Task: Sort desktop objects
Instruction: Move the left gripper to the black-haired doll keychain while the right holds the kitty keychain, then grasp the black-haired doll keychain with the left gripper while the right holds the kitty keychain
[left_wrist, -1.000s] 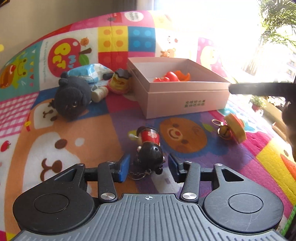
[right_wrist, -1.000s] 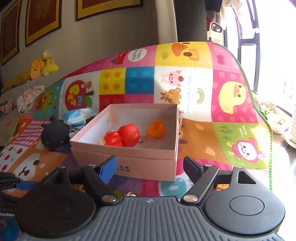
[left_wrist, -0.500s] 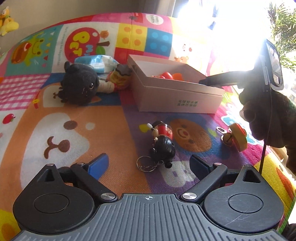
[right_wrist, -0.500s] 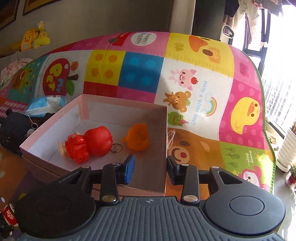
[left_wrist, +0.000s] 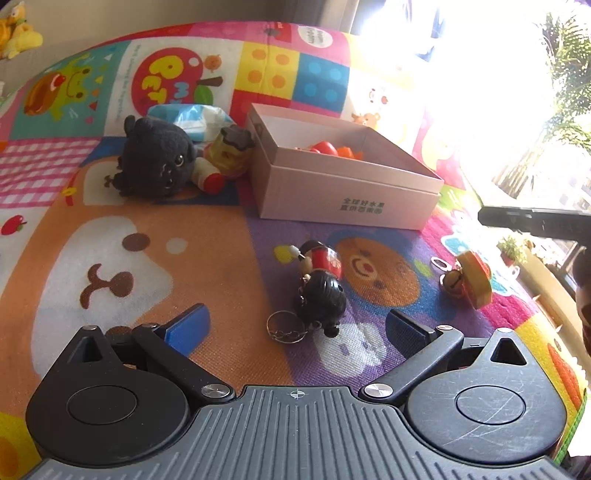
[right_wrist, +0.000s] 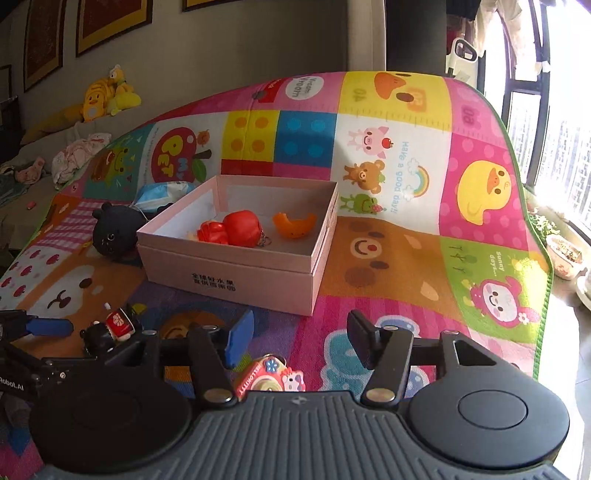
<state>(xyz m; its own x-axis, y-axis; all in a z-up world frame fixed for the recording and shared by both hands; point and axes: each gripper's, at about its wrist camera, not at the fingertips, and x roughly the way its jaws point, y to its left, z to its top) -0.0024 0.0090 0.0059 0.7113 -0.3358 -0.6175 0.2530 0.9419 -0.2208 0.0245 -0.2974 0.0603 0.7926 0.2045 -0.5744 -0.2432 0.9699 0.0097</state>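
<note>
Left wrist view: left gripper (left_wrist: 295, 325) hovering low over the play mat (left_wrist: 110, 236), jaws opening to full spread, gripping nothing. Lying between the blue pads (left_wrist: 188, 325), touching neither, a black-headed doll keychain (left_wrist: 321, 284), its ring (left_wrist: 286, 326) nearest the camera; wide spread probably serving to clear the doll's round head before a grasp. Sitting beyond it, the pink box (left_wrist: 347, 184), open-topped and holding red and orange pieces, evidently serving as the sorting bin. Resting left of the box, just beside each other, a black plush cat (left_wrist: 155, 162), a yellow figure (left_wrist: 229, 151) and a blue-white packet (left_wrist: 192, 118), all unsorted. Lying right of the doll, an orange keychain toy (left_wrist: 472, 280) with a bell. Showing at the right edge, only a dark bar of the other tool. Right wrist view: right gripper (right_wrist: 299, 339) pointing down at the mat in front of the box, jaws roughly half apart and opening, holding nothing. Sitting directly below, near the camera and partly hidden by the tool body, a pink camera-shaped keychain (right_wrist: 269, 376), likely the next pick for this side. Lying inside the box (right_wrist: 236, 273), a red doll (right_wrist: 232, 229) and an orange piece (right_wrist: 295, 225), well apart from the walls. Showing at lower left, the other tool's blue pad beside the black-headed doll.
</note>
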